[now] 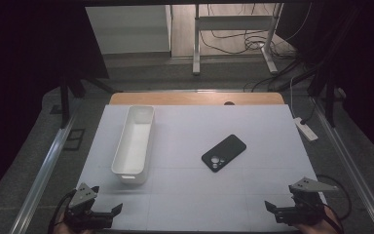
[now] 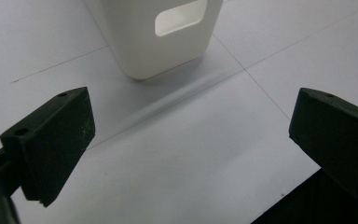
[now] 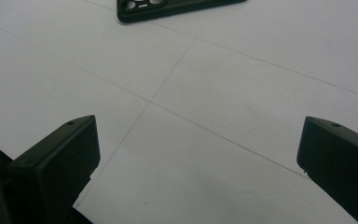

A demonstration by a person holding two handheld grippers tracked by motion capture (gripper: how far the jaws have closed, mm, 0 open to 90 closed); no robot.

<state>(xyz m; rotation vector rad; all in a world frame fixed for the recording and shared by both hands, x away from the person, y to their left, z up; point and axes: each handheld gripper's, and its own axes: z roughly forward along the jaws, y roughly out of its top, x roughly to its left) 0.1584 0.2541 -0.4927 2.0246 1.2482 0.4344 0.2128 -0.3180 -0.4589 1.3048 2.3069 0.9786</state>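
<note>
**Both tools wide and empty; phone case waits mid-surface, bin stands bare**

The right tool (image 1: 278,210) rests at the near right corner of the white surface (image 1: 185,195), its jaws spread wide with nothing between them. In the right gripper view the two black jaws frame bare white sheet, and the lower end of the black phone case (image 3: 168,8) lies ahead and a little to the left, well apart from the tool. The left tool (image 1: 108,214) sits at the near left corner, jaws likewise parted and empty; the left gripper view shows the near end wall of the white bin (image 2: 158,32), with its handle cut-out, close ahead.

The work in hand looks like a first reach for the phone case (image 1: 223,152), which lies flat and slantwise on the surface, camera holes toward the person, to the right of the bin and clear of it. The case is thin and lies flush, so a good grasp likely means coming down steeply over one long edge, turning the wrist to match the slant, and closing across the narrow width rather than along the length. A shallow approach risks pushing it across the smooth sheet.

The white bin (image 1: 134,144) is long and narrow, standing upright left of centre with its length running away from the person. Its inside shows plain white, holding nothing.
</note>
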